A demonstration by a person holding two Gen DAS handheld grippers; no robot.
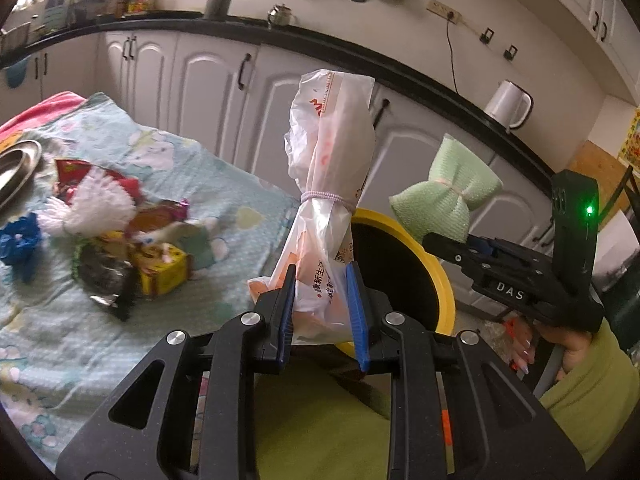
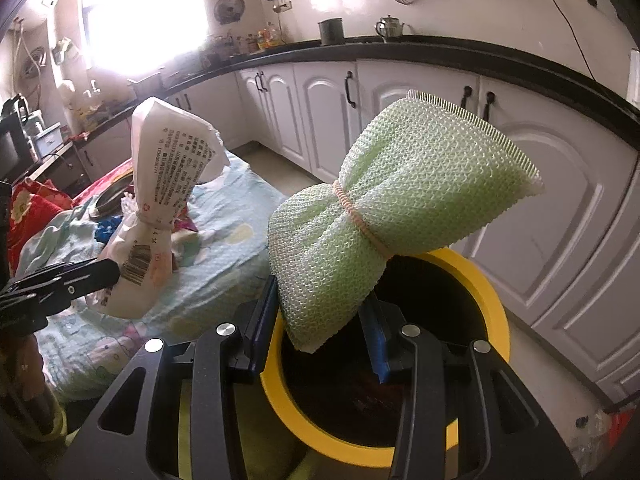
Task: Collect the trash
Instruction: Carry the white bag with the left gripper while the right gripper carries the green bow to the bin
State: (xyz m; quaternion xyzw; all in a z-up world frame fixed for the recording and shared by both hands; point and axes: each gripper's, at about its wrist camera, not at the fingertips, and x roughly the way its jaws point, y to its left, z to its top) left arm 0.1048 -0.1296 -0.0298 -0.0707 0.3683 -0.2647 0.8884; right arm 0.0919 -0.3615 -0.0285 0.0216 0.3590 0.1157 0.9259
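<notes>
My left gripper [image 1: 321,312] is shut on a white plastic bag [image 1: 328,168] tied with a band, held upright near the yellow-rimmed bin [image 1: 444,280]. The bag also shows in the right wrist view [image 2: 160,200], with the left gripper [image 2: 108,276] at the left. My right gripper [image 2: 320,332] is shut on a green foam wrap [image 2: 400,200] tied with a band, held above the bin [image 2: 496,320]. The wrap [image 1: 448,188] and the right gripper [image 1: 452,246] show at the right of the left wrist view.
A pile of wrappers and small boxes [image 1: 120,232] lies on the blue patterned cloth [image 1: 208,184] over the table, beside a metal plate [image 1: 16,168]. White kitchen cabinets [image 1: 208,92] with a black counter run behind. A white kettle [image 1: 508,104] stands on the counter.
</notes>
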